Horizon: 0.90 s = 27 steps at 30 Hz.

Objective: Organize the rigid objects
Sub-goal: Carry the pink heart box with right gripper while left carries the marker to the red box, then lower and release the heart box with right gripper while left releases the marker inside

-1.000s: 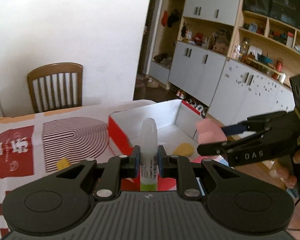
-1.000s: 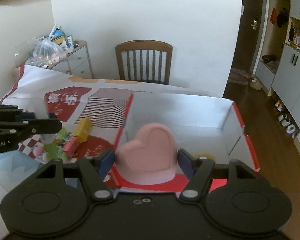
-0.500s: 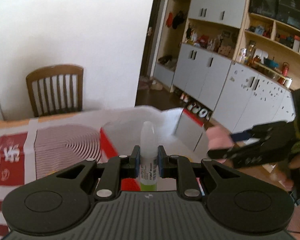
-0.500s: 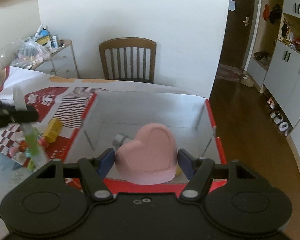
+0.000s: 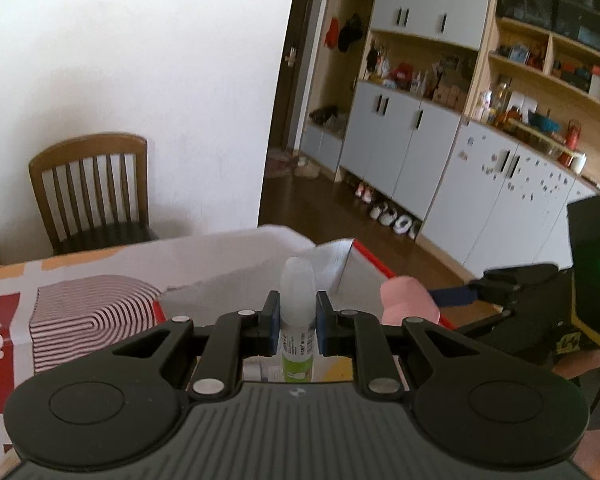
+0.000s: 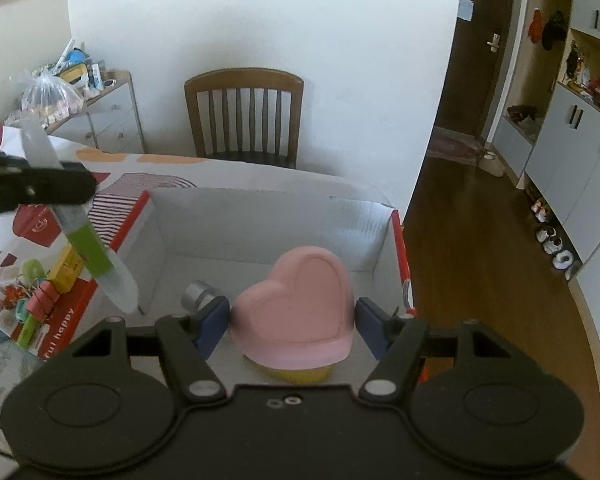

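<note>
- Left gripper (image 5: 296, 322) clamped on glue bottle (image 5: 297, 312), now carried over the box (image 6: 260, 220) edge.
- Right gripper (image 6: 286, 322) clamped on pink heart (image 6: 300, 304), now inside the box; release looks next.

Readable only in part: white letters "ful happy" on the red panel of the tablecloth (image 6: 56, 330), at seven o'clock in the right wrist view. Fine print and barcode on the bottle label (image 5: 296, 345): too small to read.

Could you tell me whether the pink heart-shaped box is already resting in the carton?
Not yet: the pink heart-shaped box hangs gripped in the right tongs above the carton floor.
</note>
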Available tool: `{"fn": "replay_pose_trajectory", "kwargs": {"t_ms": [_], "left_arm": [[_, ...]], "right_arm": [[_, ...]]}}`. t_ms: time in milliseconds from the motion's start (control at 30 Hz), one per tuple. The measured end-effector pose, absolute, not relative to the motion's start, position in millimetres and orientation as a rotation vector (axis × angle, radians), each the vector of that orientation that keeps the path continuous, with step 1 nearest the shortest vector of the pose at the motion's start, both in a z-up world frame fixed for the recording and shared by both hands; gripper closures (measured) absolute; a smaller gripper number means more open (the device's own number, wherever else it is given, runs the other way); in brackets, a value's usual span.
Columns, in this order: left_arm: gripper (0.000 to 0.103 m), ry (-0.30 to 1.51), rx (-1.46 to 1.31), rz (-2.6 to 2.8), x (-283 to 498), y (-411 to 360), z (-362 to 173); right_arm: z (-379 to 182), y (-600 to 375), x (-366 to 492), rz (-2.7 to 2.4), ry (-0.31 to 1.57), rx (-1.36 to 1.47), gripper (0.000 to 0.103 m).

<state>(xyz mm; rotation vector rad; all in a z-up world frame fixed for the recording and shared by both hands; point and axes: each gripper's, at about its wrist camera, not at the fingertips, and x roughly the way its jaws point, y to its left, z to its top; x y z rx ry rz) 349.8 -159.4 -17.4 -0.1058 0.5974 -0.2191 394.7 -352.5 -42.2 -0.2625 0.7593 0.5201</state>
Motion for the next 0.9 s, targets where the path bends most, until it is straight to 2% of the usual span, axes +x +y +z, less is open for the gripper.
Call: {"fn": "replay_pose_trajectory", "kwargs": {"t_ms": [467, 900], "left_arm": [[0.086, 0.794, -0.109, -0.182, 397.1, -171.3, -79.7], [0.086, 0.856, -0.1, -0.169, 439.4, -188.4, -99.6]], "right_arm": [[-75.3, -343.1, 420.0, 0.59, 0.831, -0.353, 0.035], [-97.2, -333.9, 432.4, 0.663, 0.902, -0.44, 0.034]]}}
